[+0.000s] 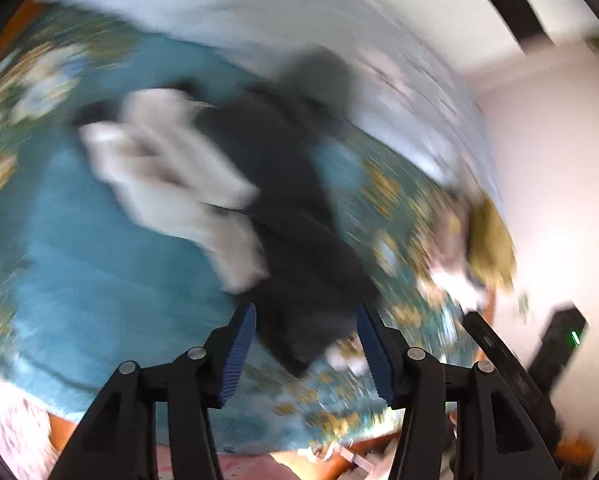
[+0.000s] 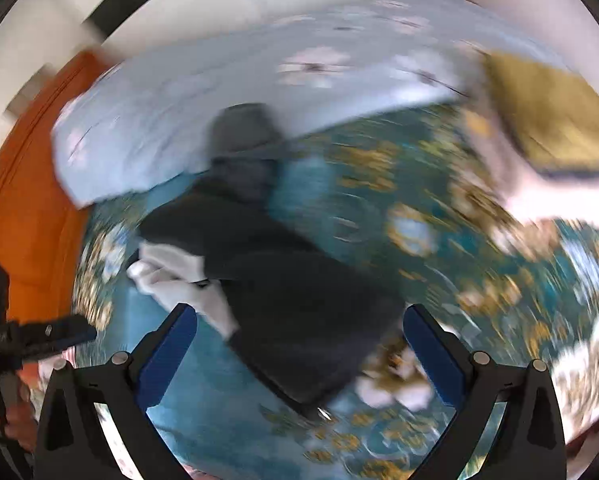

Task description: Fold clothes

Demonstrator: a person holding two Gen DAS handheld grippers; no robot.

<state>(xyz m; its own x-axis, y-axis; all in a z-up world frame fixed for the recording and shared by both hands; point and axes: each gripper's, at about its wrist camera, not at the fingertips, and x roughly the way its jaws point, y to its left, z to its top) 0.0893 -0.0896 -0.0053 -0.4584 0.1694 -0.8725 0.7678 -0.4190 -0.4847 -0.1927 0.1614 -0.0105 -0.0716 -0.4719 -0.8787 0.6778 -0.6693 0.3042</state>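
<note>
Item: one dark hooded top (image 1: 283,216), lying spread on a blue flowered bedspread (image 1: 99,272), hood toward the far side against the pillow. Both views are badly blurred, so detail is limited.

Left to right, left wrist view: one white garment (image 1: 179,176), bunched on the left edge of the dark top, overlapping it; the dark top at centre; one yellow-and-white bundle (image 1: 487,248) at the far right edge of the bed, well apart from the top.

Left gripper (image 1: 305,344): jaws spread wide, nothing between them, above the near hem of the dark top.

Right gripper (image 2: 299,354): jaws likewise spread wide and holding nothing, also above the near hem.

Count: dark tops, one; white garments, one; yellow-and-white bundles, one; pale flowered pillow (image 2: 179,112), one; grippers, two.

Handling note (judgement): the step appears to be the approach to the near hem. Best done by first clearing the white garment off the top, then pinching the two near corners, one per gripper, taking a single layer of cloth only, and lifting evenly so the fold lands square.
</note>
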